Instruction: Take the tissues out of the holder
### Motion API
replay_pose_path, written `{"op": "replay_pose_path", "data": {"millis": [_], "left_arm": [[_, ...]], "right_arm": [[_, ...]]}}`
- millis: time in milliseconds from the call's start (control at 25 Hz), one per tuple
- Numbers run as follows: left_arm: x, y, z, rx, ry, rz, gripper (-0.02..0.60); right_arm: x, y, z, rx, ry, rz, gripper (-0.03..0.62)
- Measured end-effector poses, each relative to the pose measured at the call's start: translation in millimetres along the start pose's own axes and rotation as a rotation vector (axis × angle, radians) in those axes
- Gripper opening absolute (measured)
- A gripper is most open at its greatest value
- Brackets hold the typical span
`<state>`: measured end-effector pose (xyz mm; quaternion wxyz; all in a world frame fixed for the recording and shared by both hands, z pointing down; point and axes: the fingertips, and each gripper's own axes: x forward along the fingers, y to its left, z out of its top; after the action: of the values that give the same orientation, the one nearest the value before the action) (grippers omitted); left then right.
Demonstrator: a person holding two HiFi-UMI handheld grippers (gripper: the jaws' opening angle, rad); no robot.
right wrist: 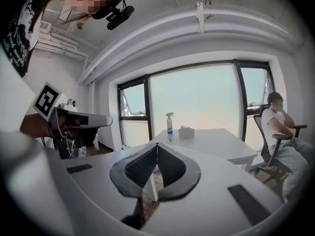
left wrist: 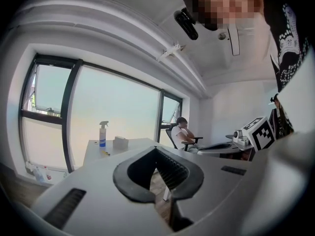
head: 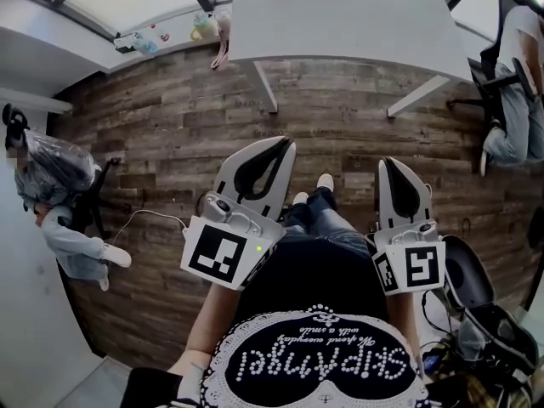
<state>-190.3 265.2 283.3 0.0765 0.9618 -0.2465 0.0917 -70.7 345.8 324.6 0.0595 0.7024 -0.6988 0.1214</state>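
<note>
Holding left gripper [left wrist: 156, 149] and right gripper [right wrist: 157, 144] pressed together, empty, you're facing the tissue holder [right wrist: 186, 132] on the far table [right wrist: 221, 144]; tissues are likely light, soft, tearable, so pinch the top sheet.

Pearl-studded lettering on my black top [head: 319, 365] reads, upside down, something like "SkipAngel"; the small script above it is illegible.

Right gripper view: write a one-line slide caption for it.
Right gripper, jaws shut and empty, aimed at a white rectangular table bearing a white-and-blue spray bottle and a small white box.
</note>
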Motion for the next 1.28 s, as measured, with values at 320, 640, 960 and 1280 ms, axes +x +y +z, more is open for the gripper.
{"op": "replay_pose_path", "data": {"millis": [320, 640, 960, 1280], "left_arm": [[14.0, 17.6, 12.0, -0.023, -0.047, 0.101, 0.002], [41.0, 17.2, 18.6, -0.038, -0.057, 0.149, 0.002], [70.6, 8.7, 24.8, -0.041, -0.056, 0.12, 0.002], [89.1, 11.3, 31.8, -0.043, -0.075, 0.092, 0.002]], "right_arm": [[16.0, -27.0, 6.7, 0.02, -0.008, 0.06, 0.011], [27.1, -61.5, 5.9, 0.03, 0.0, 0.097, 0.011], [33.0, -80.1, 7.2, 0.042, 0.003, 0.104, 0.011], [42.8, -91.7, 11.1, 0.046, -0.008, 0.089, 0.011]]}}
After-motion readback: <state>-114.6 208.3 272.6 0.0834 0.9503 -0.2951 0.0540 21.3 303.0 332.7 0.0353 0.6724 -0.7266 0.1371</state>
